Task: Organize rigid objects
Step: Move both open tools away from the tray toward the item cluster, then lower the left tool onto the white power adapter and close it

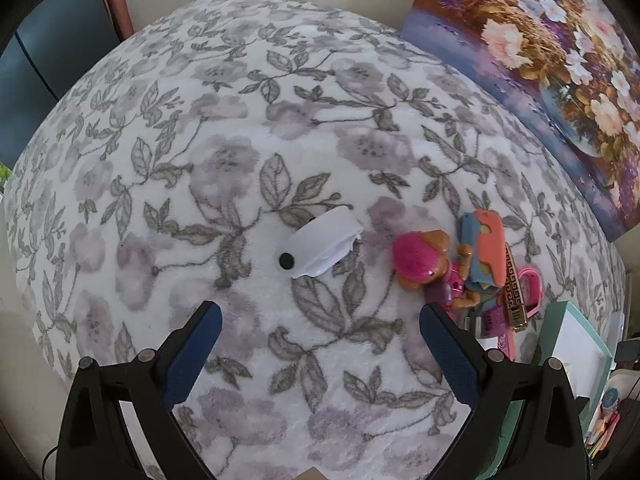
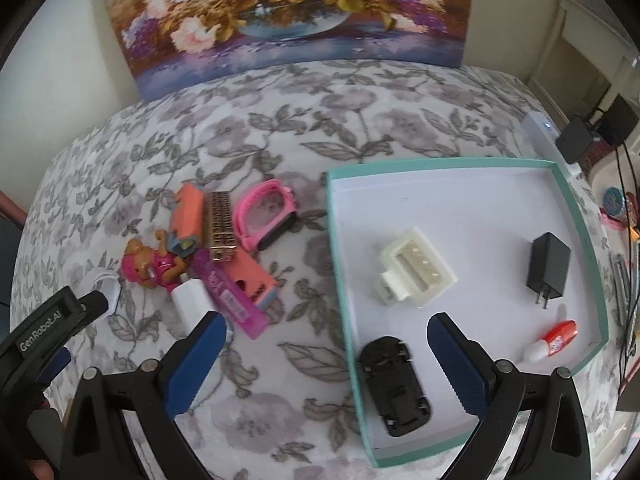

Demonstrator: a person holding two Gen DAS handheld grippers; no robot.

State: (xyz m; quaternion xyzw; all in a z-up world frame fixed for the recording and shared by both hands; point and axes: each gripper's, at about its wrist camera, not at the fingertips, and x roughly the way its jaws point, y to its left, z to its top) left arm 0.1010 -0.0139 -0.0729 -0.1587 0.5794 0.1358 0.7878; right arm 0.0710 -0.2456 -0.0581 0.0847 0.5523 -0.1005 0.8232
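Hovering over the floral blanket (image 1: 240, 160), the left gripper (image 1: 320, 334) has its jaws spread, empty, near a white tape roll (image 1: 324, 246). The right gripper (image 2: 326, 344), jaws likewise spread, hangs above the teal tray (image 2: 340, 248) edge, where a black toy car (image 2: 394, 386) lies; the toy pile (image 2: 216, 248) sits left of the tray.

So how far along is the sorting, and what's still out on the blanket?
Four items sit in the teal tray: white connector, black charger, glue tube, black toy car. Both grippers, left and right, are open and empty. The pile with the pink watch and toy dog remains.
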